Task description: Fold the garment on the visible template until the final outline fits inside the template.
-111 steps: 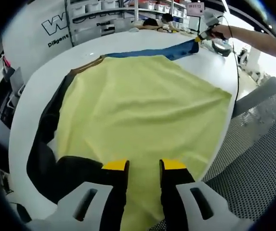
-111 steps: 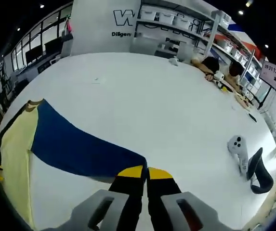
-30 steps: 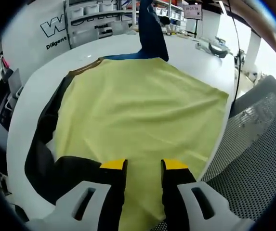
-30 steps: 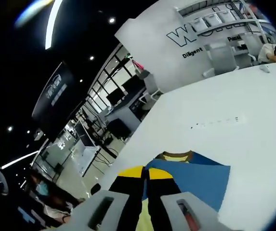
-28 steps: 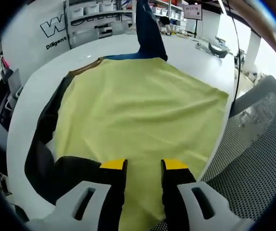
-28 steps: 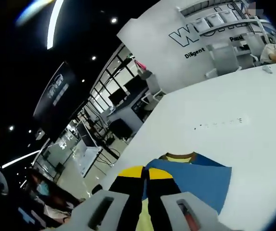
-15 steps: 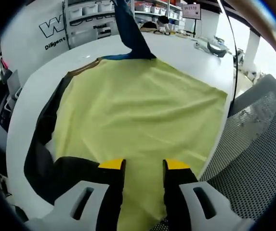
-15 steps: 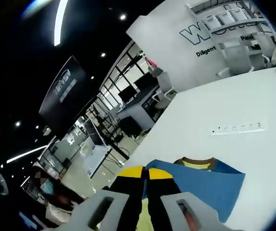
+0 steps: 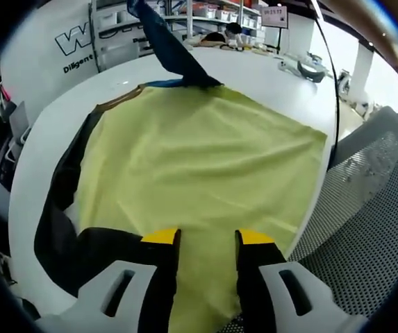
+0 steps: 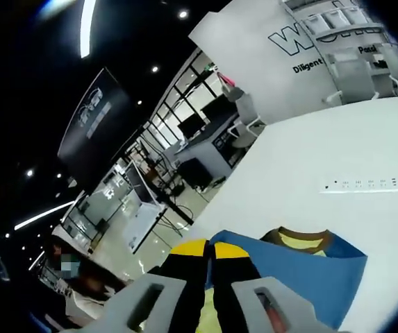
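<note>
A yellow garment lies spread flat on the white table, with a brown collar and a black sleeve along its left side. Its blue sleeve rises off the table at the far end, hanging in the air. My left gripper hovers open over the near hem, with yellow cloth beneath its jaws. In the right gripper view, my right gripper is shut on the blue sleeve, held high above the brown collar and the table.
A grey mesh chair stands close to the table's right edge. A headset lies near the table's far edge, and a power strip is set in the table top. Shelves line the back wall.
The right gripper has lifted the blue sleeve off the table and swung it leftward, towards the collar. The left gripper and the yellow body have stayed put.
</note>
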Demonstrator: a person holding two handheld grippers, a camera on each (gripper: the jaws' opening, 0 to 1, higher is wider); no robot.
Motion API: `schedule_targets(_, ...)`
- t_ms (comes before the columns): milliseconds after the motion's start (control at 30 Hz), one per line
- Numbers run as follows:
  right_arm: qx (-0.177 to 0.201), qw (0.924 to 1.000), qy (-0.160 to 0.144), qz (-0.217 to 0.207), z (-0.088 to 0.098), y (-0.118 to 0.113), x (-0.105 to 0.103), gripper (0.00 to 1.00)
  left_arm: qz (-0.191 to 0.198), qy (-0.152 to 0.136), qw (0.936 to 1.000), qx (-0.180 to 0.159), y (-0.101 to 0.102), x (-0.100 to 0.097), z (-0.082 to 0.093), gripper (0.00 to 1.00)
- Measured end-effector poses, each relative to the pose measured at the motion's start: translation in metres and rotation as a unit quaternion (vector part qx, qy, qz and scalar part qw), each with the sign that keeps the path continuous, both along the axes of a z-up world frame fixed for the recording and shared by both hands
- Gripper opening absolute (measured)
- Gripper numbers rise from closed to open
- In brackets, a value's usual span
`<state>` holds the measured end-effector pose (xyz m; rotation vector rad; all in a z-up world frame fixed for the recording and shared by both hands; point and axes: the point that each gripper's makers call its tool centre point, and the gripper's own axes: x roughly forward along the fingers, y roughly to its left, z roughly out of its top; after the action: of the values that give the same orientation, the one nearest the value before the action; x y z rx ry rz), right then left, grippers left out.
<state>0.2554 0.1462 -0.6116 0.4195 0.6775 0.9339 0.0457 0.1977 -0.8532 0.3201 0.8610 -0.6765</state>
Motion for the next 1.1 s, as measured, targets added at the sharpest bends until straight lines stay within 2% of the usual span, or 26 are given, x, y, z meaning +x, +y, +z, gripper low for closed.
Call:
schedule_targets(267,-0.009,0.9996,0.012,0.023,-0.021,0.028,0.009,0.00,-0.001,0.001,1.0000,-0.001,0.000,0.000,0.000,0.32)
schedule_targets(433,-0.022,0.9987,0.032,0.031,-0.049,0.040,0.013,0.00,-0.001,0.001,1.0000,-0.002,0.000,0.000,0.000,0.32)
schedule_targets(667,-0.023,0.9978,0.059,0.020,-0.076,0.052,0.025,0.00,-0.002,0.002,1.0000,-0.003,0.000,0.000,0.000,0.32)
schedule_targets(967,-0.031,0.9968,0.071,0.017,-0.097,0.066,0.031,0.00,-0.005,0.002,1.0000,-0.003,-0.001,0.000,0.000,0.34)
schedule_targets(1100,-0.041,0.9958,0.081,0.015,-0.112,0.072,0.035,0.00,-0.007,0.003,1.0000,-0.002,-0.002,-0.001,-0.001,0.35)
